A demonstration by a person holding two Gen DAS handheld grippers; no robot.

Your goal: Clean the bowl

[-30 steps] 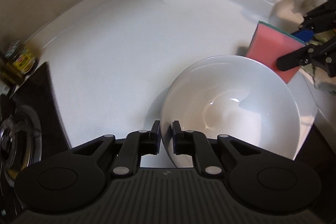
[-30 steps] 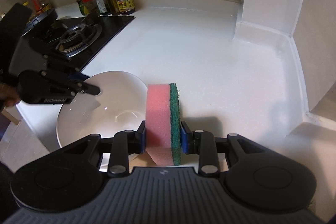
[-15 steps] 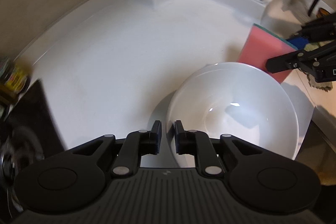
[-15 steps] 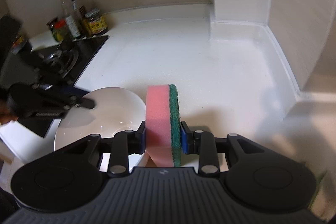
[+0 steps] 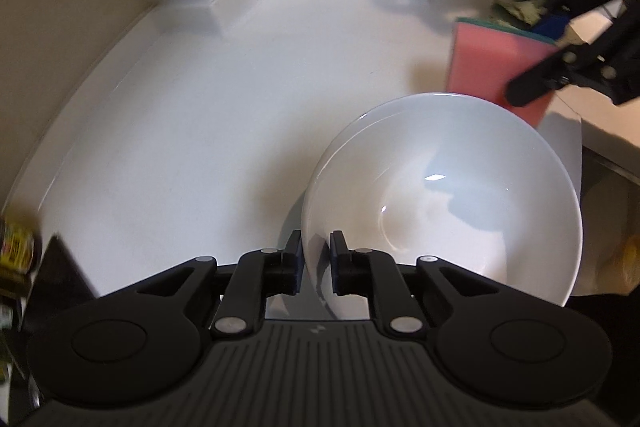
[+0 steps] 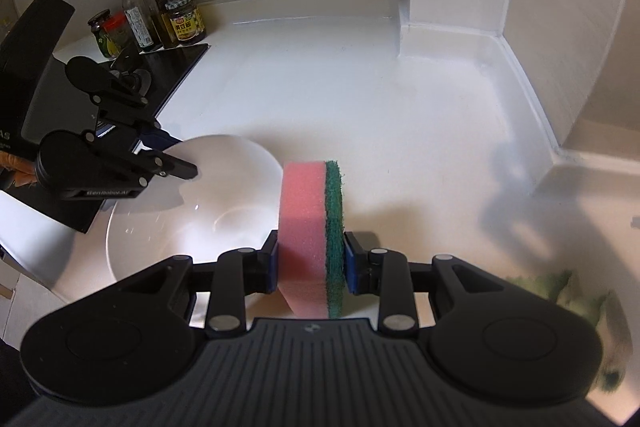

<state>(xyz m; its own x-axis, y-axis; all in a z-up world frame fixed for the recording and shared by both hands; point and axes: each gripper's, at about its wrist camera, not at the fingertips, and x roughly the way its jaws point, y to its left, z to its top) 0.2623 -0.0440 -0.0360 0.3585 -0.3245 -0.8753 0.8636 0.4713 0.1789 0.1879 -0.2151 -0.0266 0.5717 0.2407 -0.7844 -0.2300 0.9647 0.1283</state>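
We see a white bowl (image 5: 440, 195) resting on a white counter (image 5: 224, 115), at about five o'clock in the left wrist view. The left hand-held gripper (image 5: 315, 263) straddles the bowl's near rim, one finger outside and one inside; its jaws are closing on the rim, though a sliver of gap shows beside the pads, so we cannot say the rim is pinched yet. We judge this hold is meant to steady the bowl for scrubbing. The right hand-held gripper (image 6: 310, 263) is clenched on a sponge (image 6: 312, 223), pink foam on one side and green scourer on the other, held upright just beside the bowl's rim at two o'clock in the left view, apparently poised to enter the bowl. Whether the sponge touches the rim is unclear. Bottles and jars (image 6: 148, 15) stand at ten o'clock behind a black stove (image 6: 168, 67). The sink area at the right edge is blurred, and a green cloth (image 6: 560, 287) there is hard to make out.
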